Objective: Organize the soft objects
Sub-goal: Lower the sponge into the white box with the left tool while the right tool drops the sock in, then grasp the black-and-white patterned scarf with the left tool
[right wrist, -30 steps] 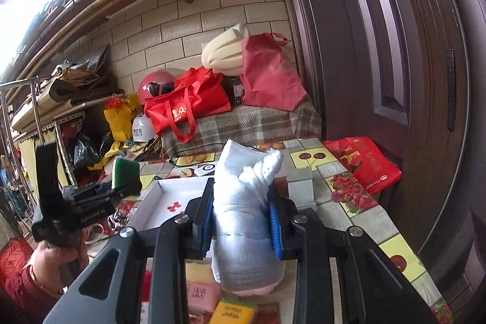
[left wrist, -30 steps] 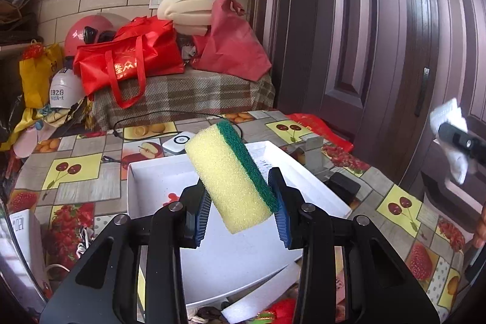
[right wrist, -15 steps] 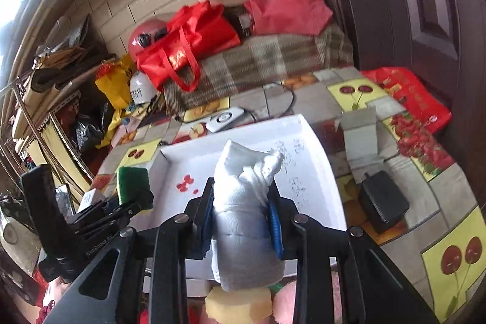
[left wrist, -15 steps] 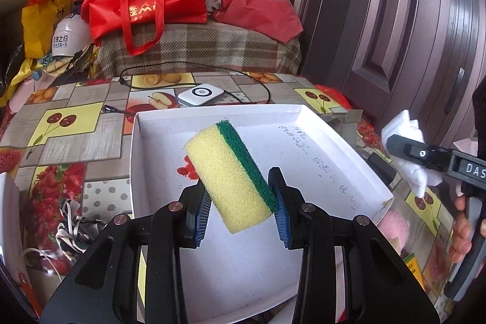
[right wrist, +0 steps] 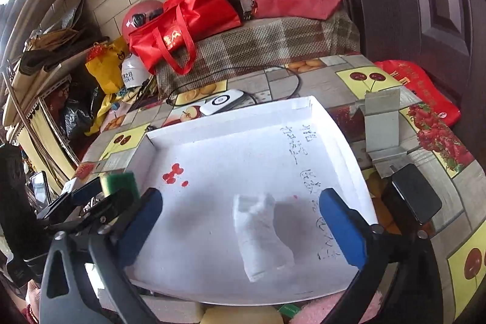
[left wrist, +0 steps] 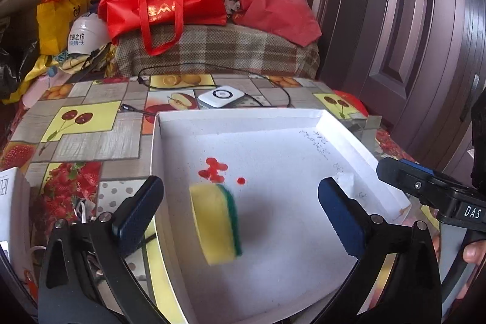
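A yellow sponge with a green scrub face (left wrist: 217,222) is blurred, free of my fingers, over the floor of the white shallow box (left wrist: 273,123). My left gripper (left wrist: 240,216) is open wide above the box. A rolled white cloth (right wrist: 262,236) is loose over the same box (right wrist: 231,117), between the open fingers of my right gripper (right wrist: 241,223). In the right wrist view the sponge (right wrist: 120,181) shows at the left by the left gripper. The right gripper's body (left wrist: 431,193) shows at the right of the left wrist view.
The box has red spots and handwriting on its floor. A white round-buttoned device (left wrist: 221,95) with a black cable lies behind it. A black block (right wrist: 416,196) and a grey bracket (right wrist: 382,123) lie right of it. Red bags (left wrist: 164,5) and helmets sit at the back.
Both grippers have opened wide over the white box. The sponge has left the left fingers and the white cloth has left the right fingers; both now drop into the box.
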